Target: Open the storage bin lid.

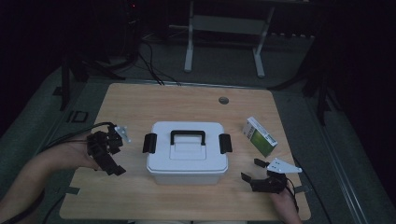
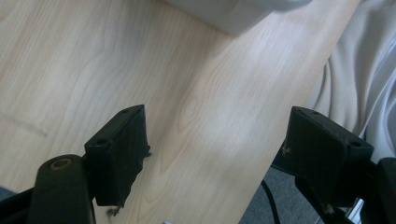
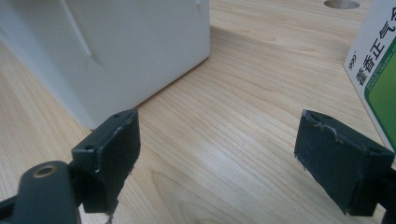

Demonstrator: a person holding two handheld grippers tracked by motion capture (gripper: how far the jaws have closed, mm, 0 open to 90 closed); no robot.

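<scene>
A white lidded box (image 1: 187,154) with a black handle and two black side latches stands in the middle of the wooden table (image 1: 140,102). To its right lies a white and green carton (image 1: 259,136). My left gripper (image 1: 112,156) hangs above the table left of the box, open, nothing between its jaws. In the left gripper view it (image 2: 217,123) looks down on bare wood, with a corner of the box (image 2: 233,9) at the top. My right gripper (image 1: 252,170) rests low at the front right, open and empty. In the right gripper view it (image 3: 219,123) points between the box (image 3: 116,46) and the carton (image 3: 378,70).
A round cable hole (image 1: 223,100) sits near the table's far edge. Behind the table stand a white metal frame (image 1: 224,28) and floor cables (image 1: 149,60). Pale cloth (image 2: 364,70) lies beyond the table's near edge in the left gripper view.
</scene>
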